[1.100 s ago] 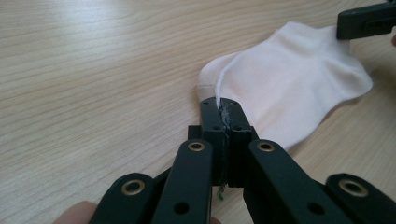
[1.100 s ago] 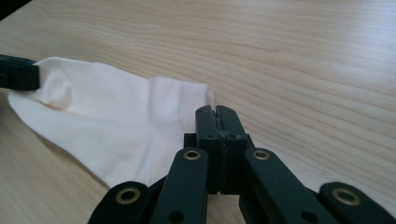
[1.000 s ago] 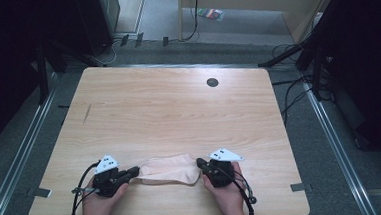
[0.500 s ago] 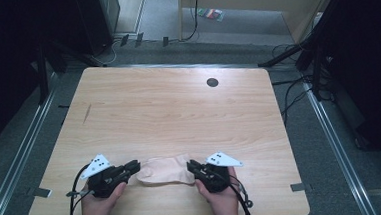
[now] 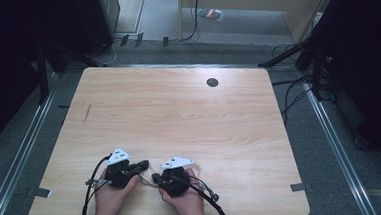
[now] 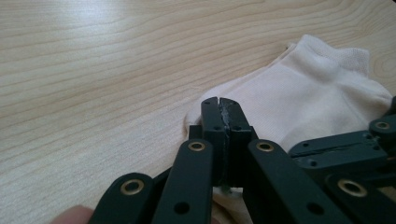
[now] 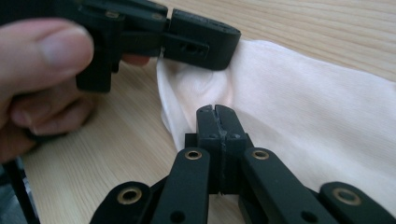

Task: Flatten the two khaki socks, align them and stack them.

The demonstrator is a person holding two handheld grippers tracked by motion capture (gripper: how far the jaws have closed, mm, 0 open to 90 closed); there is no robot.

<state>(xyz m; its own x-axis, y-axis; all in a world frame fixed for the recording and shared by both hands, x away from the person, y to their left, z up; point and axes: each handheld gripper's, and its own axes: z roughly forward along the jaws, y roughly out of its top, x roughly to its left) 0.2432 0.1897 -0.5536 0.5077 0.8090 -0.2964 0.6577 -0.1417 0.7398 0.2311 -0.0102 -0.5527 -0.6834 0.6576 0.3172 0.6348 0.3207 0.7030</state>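
Note:
A cream ankle sock (image 5: pixel 146 175) lies bunched near the front edge of the wooden table (image 5: pixel 179 113), between the two hand-held grippers. My left gripper (image 5: pixel 144 164) points right with its jaws shut on one end of the sock (image 6: pixel 303 88); the jaw tips (image 6: pixel 219 105) press together over the fabric. My right gripper (image 5: pixel 155 178) points left, shut on the sock's other edge (image 7: pixel 303 116), and its tips (image 7: pixel 215 112) sit just below the left gripper's jaw. The two grippers are almost touching. Most of the sock is hidden under them in the high view.
A black round grommet (image 5: pixel 212 82) sits at the table's far middle and a short dark mark (image 5: pixel 87 113) at the left. Cables (image 5: pixel 293 93) run over the floor to the right. The grippers' own cables hang off the front edge.
Both grippers have come together, the right one travelling farther to the left. The sock, stretched flat between them before, is now folded up and mostly covered.

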